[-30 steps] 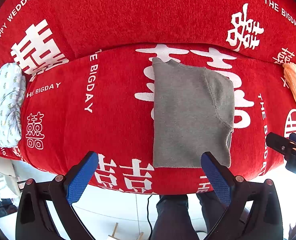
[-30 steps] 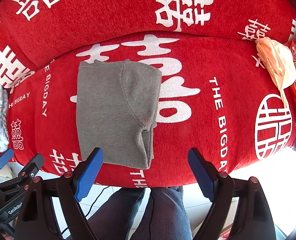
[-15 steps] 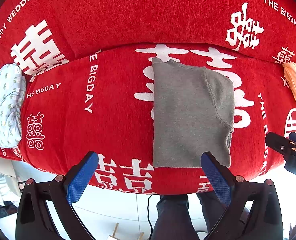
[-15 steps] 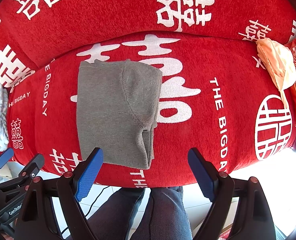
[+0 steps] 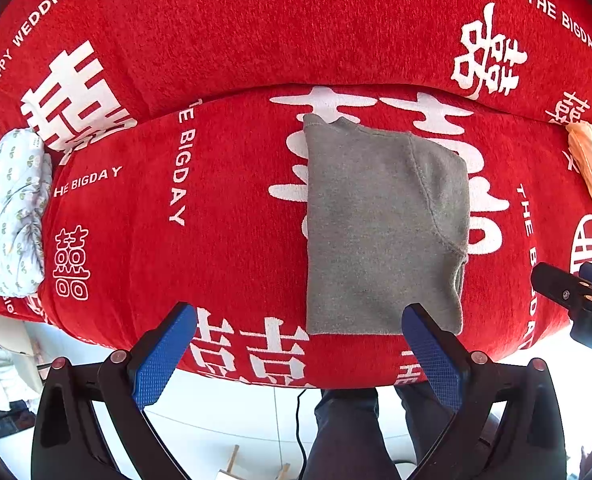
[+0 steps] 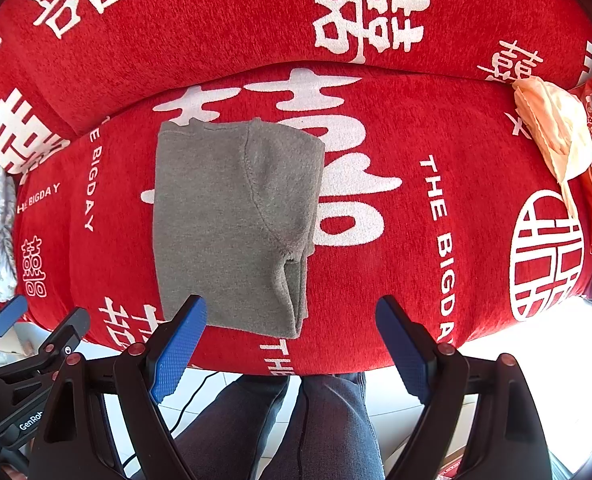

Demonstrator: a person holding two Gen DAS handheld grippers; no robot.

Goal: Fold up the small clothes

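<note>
Essentially, no change from the earlier frames is observed: both grippers are held at the same stations above the red printed cover, and nothing on it has been displaced. The left gripper is seen with its jaws spread wide and nothing between them; the right gripper is likewise spread wide and empty. The folded grey garment is laid flat ahead of both grippers, its near hem just beyond the left gripper's right finger and the right gripper's left finger. A patterned white cloth is located far left, a peach cloth far right.
</note>
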